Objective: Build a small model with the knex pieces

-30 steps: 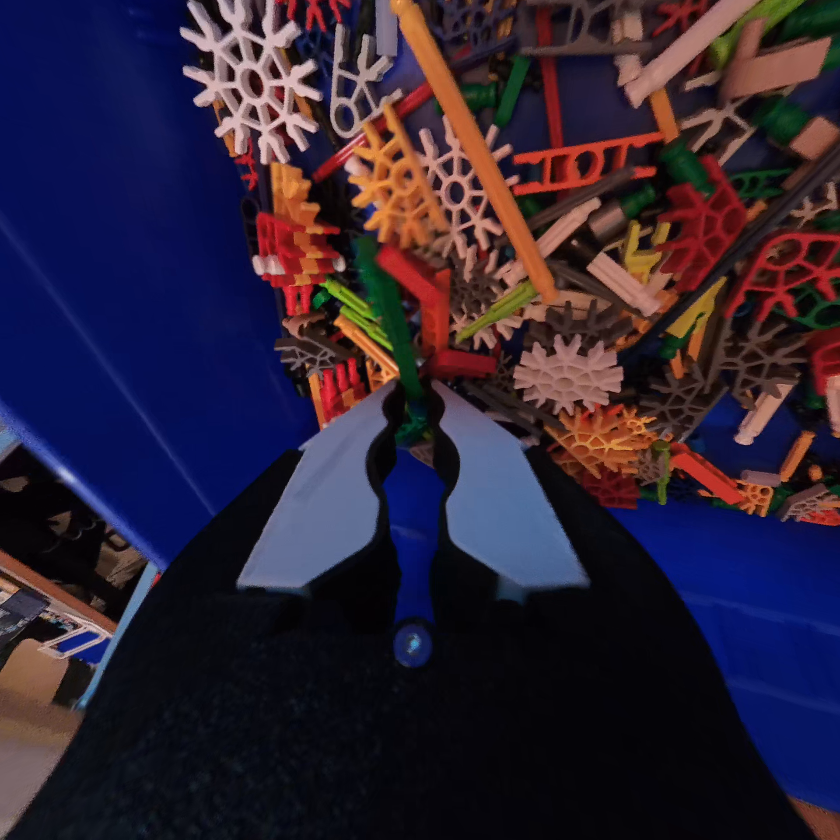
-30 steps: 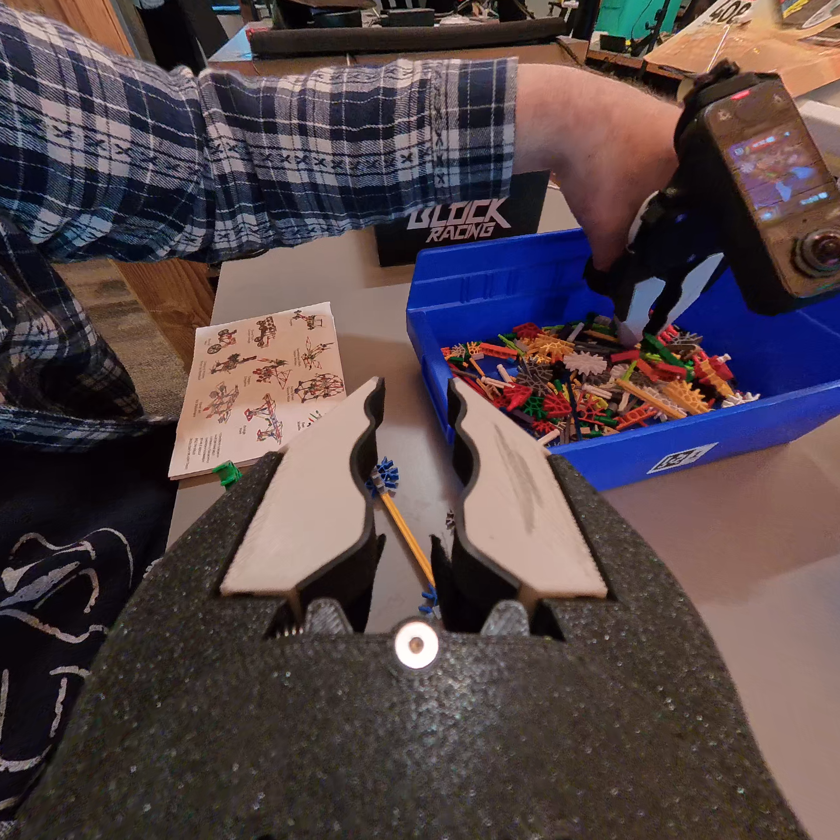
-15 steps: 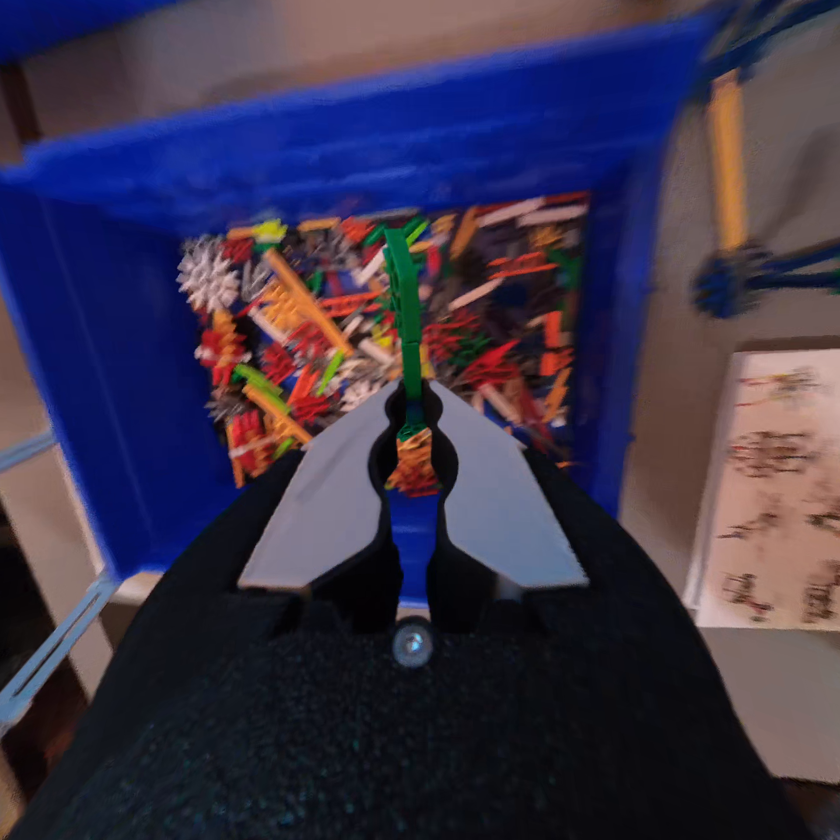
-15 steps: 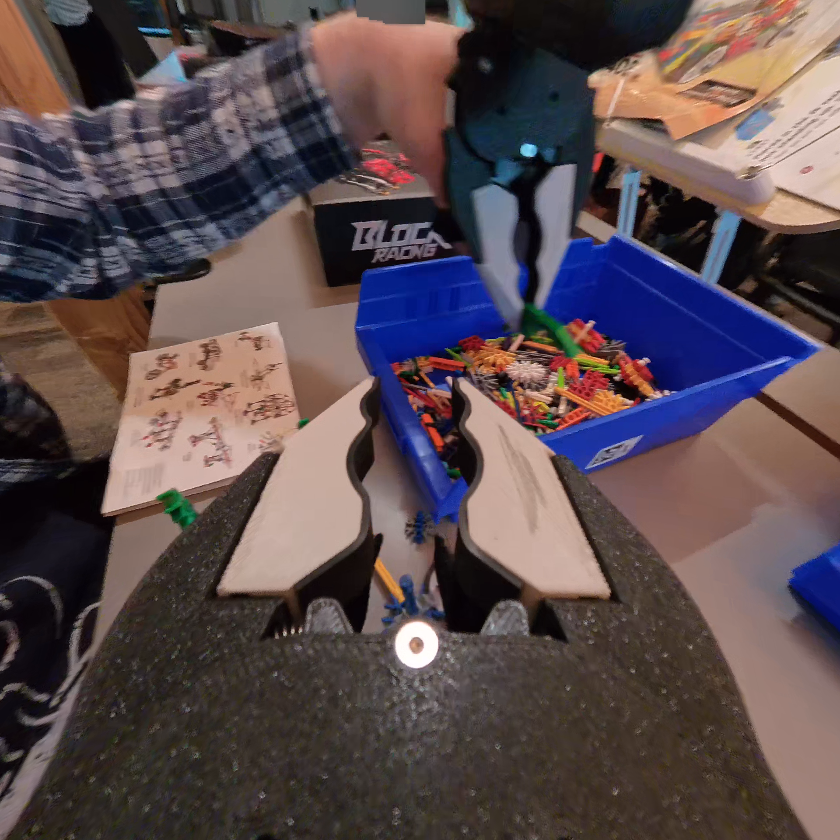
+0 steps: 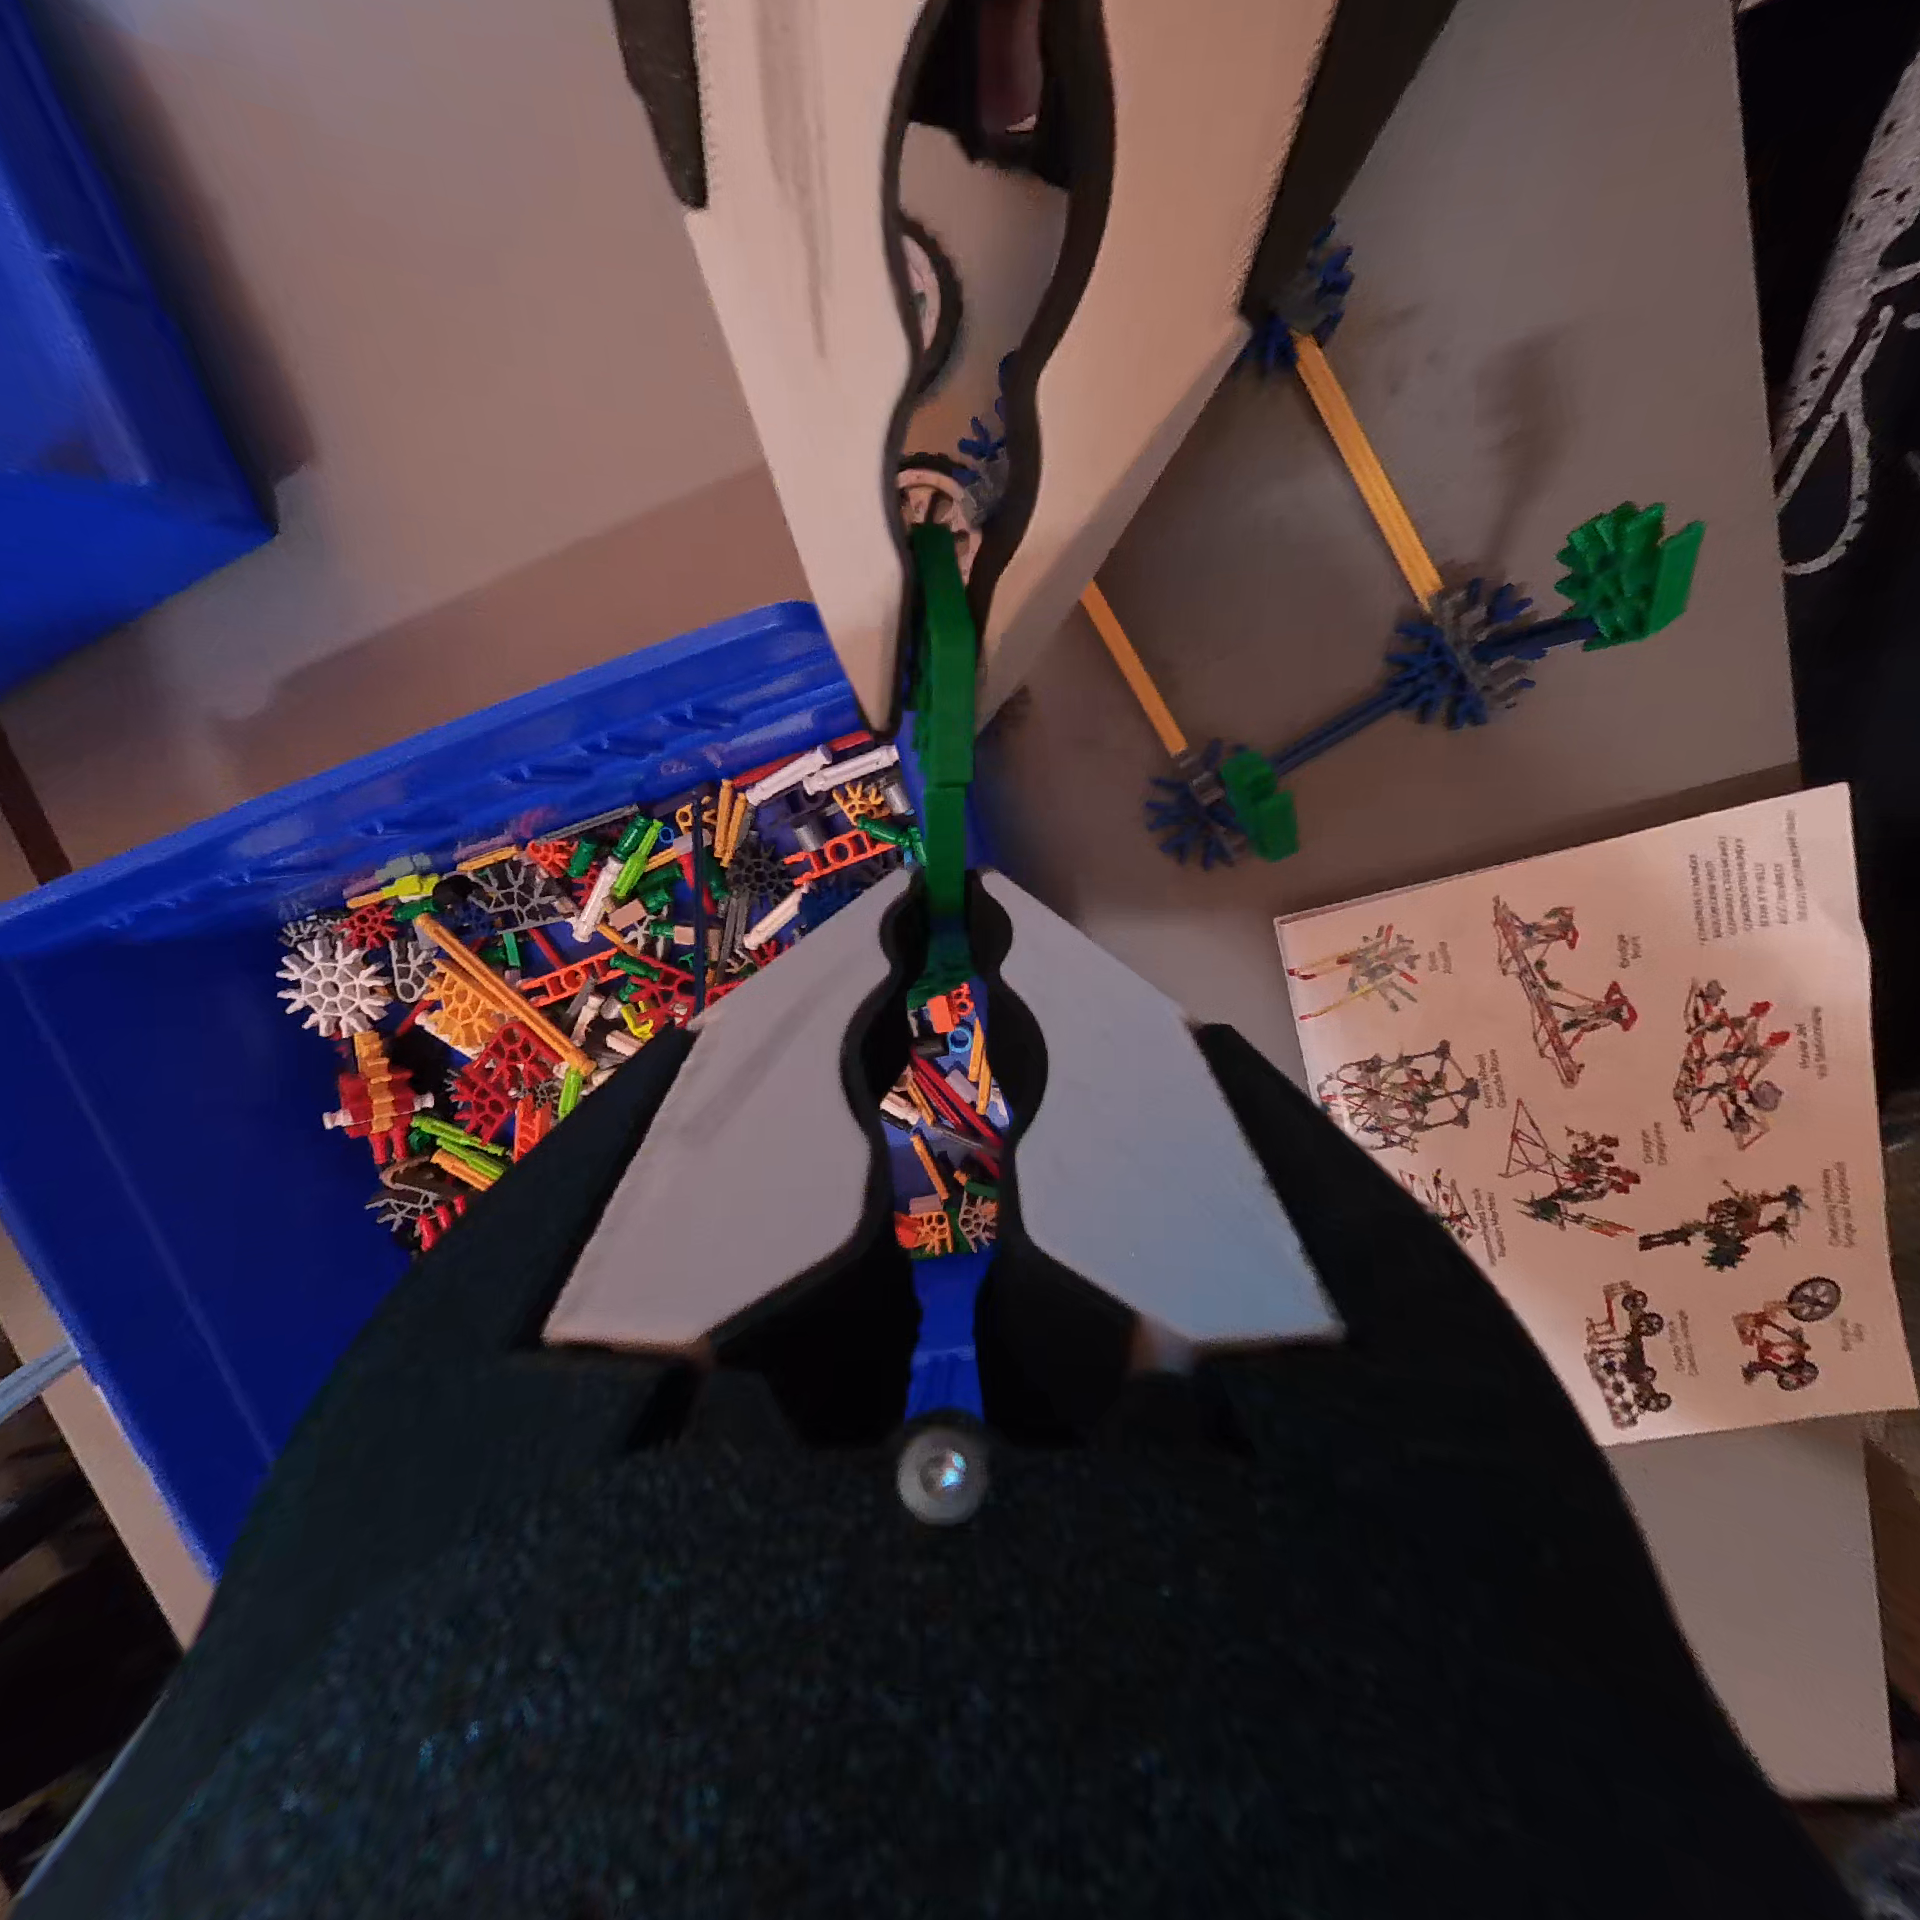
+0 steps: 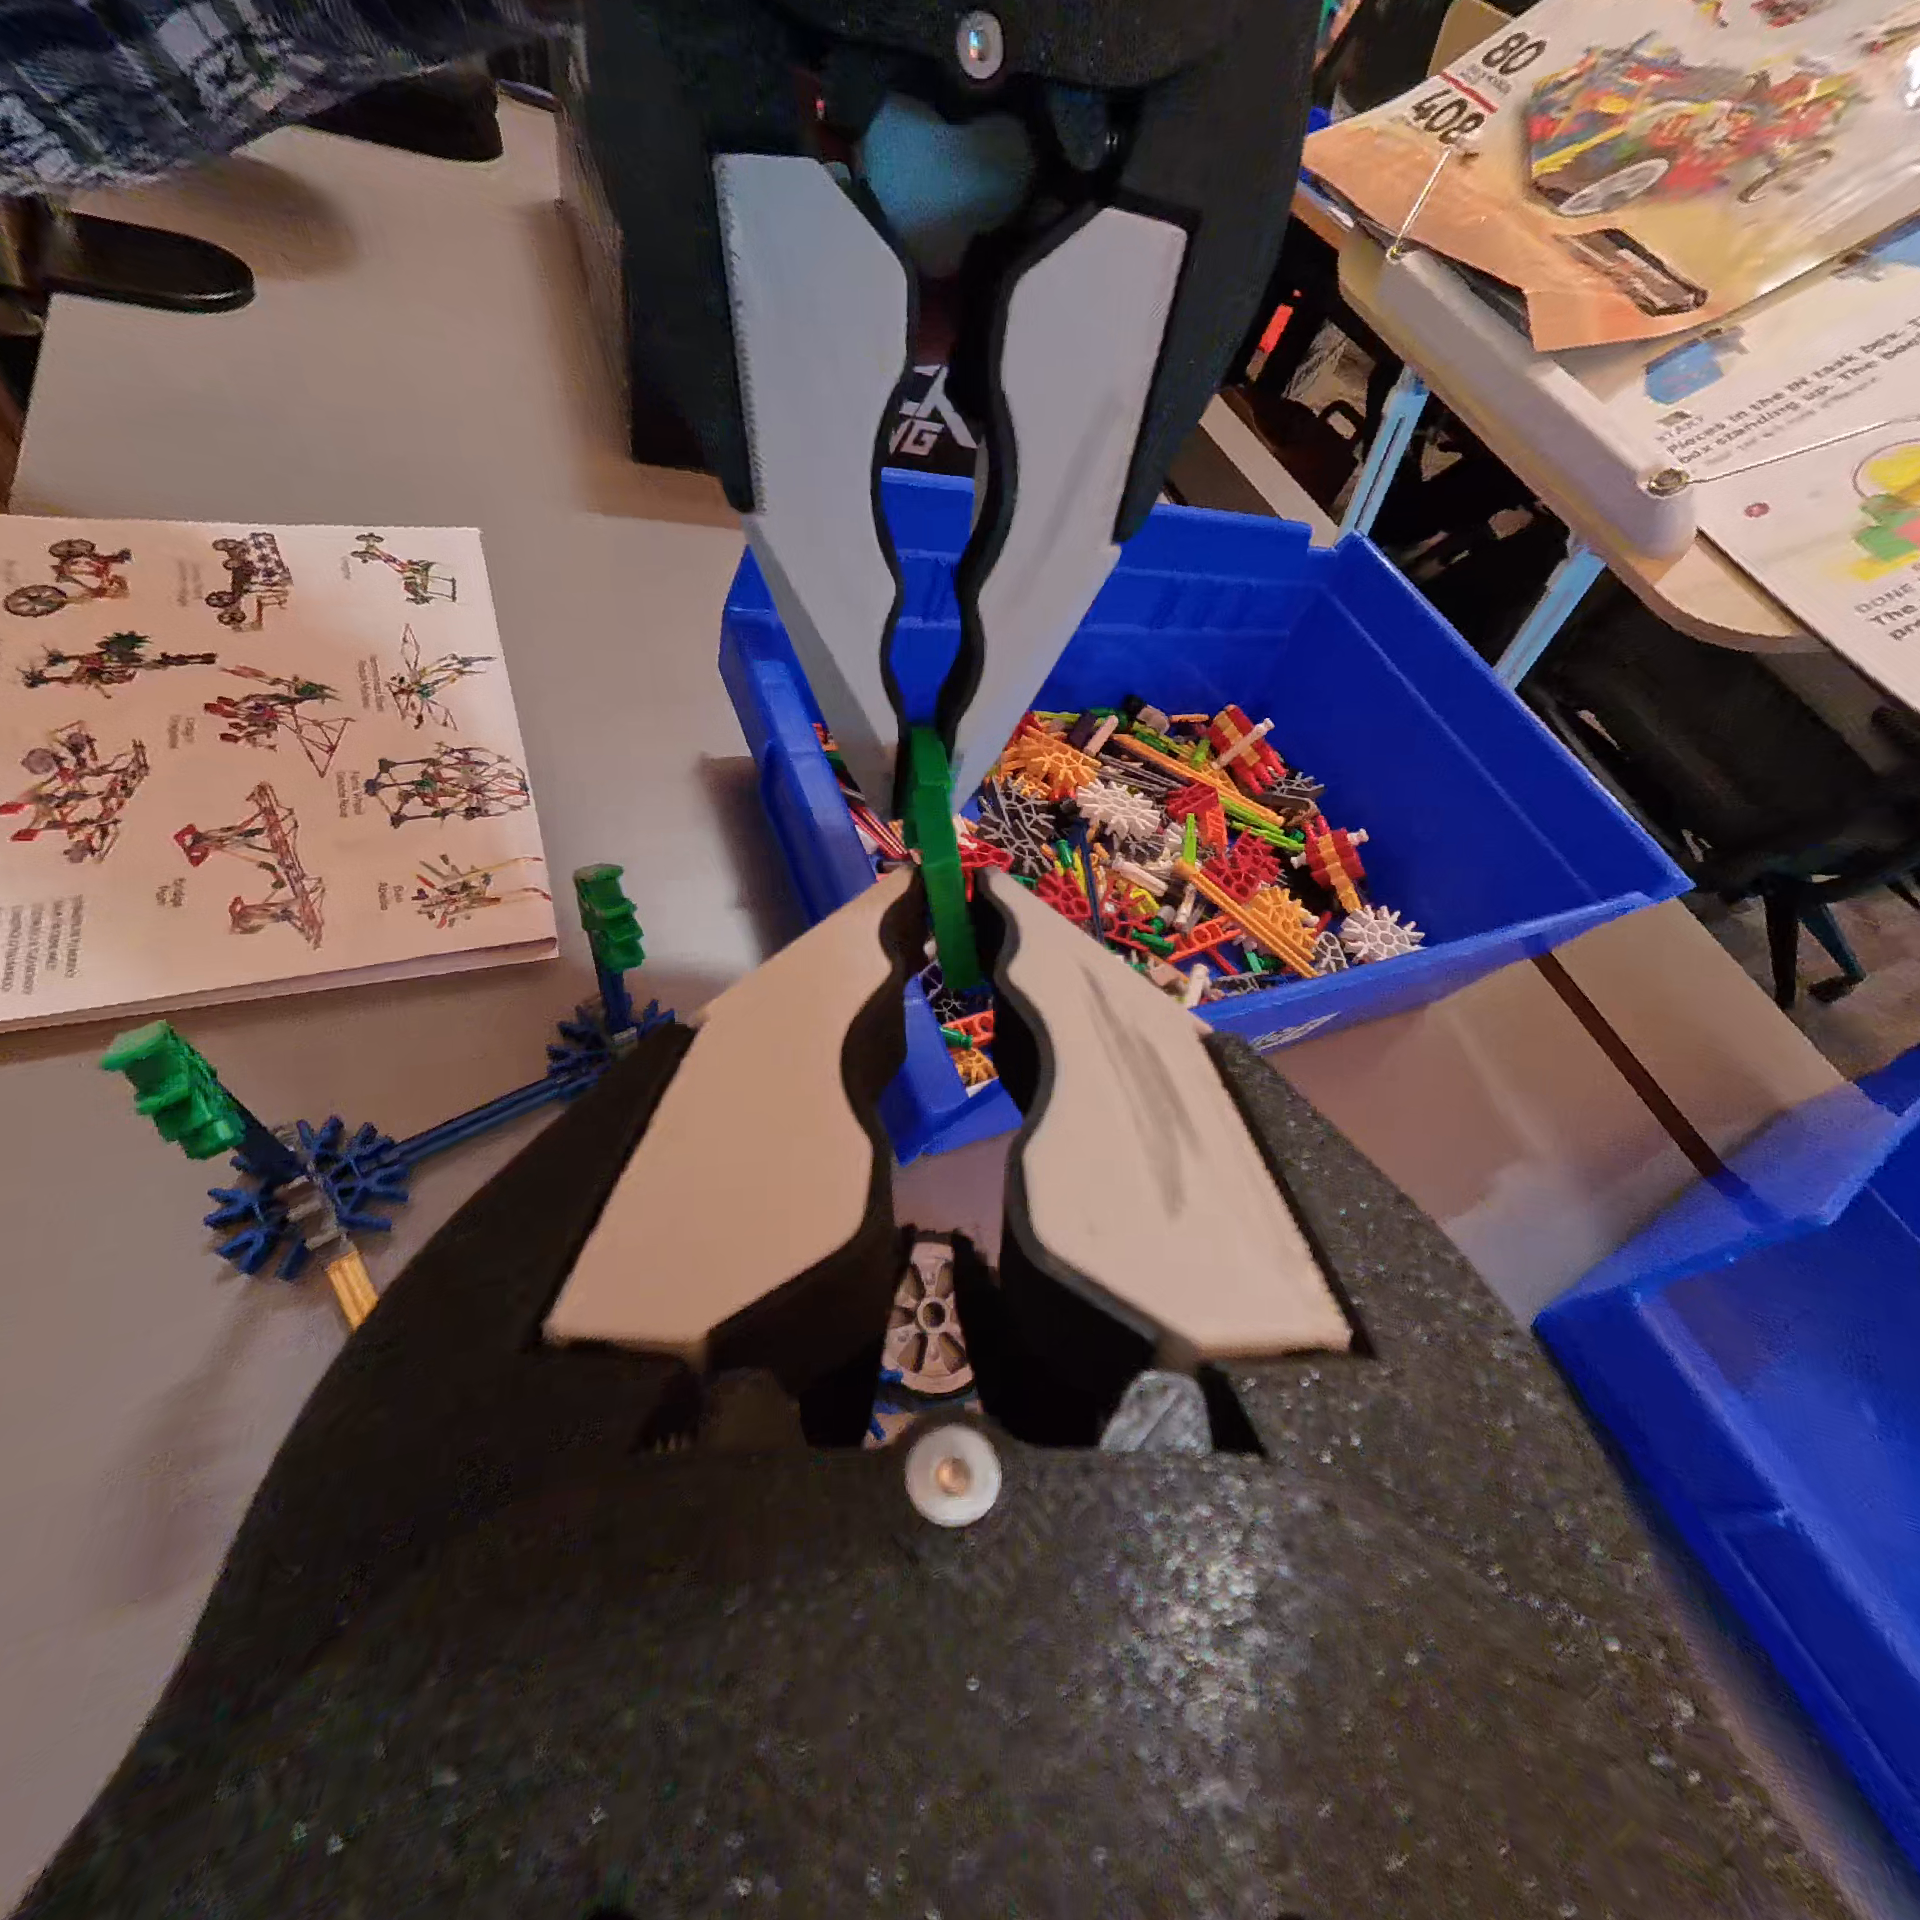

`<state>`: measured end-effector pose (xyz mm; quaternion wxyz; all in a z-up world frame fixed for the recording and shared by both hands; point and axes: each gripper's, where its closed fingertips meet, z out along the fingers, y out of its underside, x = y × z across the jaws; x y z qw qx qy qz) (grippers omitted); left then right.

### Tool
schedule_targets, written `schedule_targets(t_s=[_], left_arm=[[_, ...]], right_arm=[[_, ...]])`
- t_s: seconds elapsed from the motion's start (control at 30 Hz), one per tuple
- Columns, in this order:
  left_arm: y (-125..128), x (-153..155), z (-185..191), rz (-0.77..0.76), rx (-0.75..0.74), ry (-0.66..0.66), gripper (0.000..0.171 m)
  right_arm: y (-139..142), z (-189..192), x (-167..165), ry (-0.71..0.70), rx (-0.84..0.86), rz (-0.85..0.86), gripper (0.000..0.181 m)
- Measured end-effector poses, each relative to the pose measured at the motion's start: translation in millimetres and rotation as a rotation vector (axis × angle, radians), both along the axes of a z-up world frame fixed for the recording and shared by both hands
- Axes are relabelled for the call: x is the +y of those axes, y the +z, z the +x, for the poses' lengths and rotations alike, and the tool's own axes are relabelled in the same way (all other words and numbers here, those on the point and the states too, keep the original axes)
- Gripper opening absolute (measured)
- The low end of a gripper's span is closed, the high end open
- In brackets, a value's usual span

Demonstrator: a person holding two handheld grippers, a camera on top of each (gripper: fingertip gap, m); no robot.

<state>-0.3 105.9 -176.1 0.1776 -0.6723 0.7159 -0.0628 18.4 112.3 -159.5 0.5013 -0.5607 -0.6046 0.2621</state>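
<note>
Both grippers meet tip to tip on one green plastic connector piece (image 5: 948, 717).

Your left gripper (image 5: 943, 894) clamps its near end; your right gripper (image 6: 948, 896) is closing around its other end, contact unclear, above the blue plastic bin (image 6: 1475, 727) of mixed parts.

Hobby workroom: parts bin (image 6: 1455, 748), instruction sheet (image 6: 260, 748).
</note>
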Motion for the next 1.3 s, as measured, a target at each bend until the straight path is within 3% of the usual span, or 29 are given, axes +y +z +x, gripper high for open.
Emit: schedule_targets(t_s=[0.23,0.43,0.73,0.93,1.07,1.3], left_arm=[[12,21,11,0.048,-0.133,0.117,0.007],[16,42,6,0.124,-0.173,0.239,0.005],[13,65,-16,0.071,-0.227,0.409,0.005],[-2,81,-25,0.013,-0.246,0.525,0.005],[-6,78,-12,-0.11,-0.322,0.595,0.003],[7,82,-19,-0.141,-0.392,0.58,0.002]], right_arm=[[12,4,11,-0.027,0.09,-0.18,0.004],[17,0,30,-0.116,0.1,-0.182,0.004],[16,-22,57,-0.223,-0.011,0.035,0.004],[5,-30,78,-0.318,-0.115,0.195,0.004],[3,-27,97,-0.413,-0.158,0.297,0.004],[9,-27,99,-0.368,-0.047,0.151,0.005]])
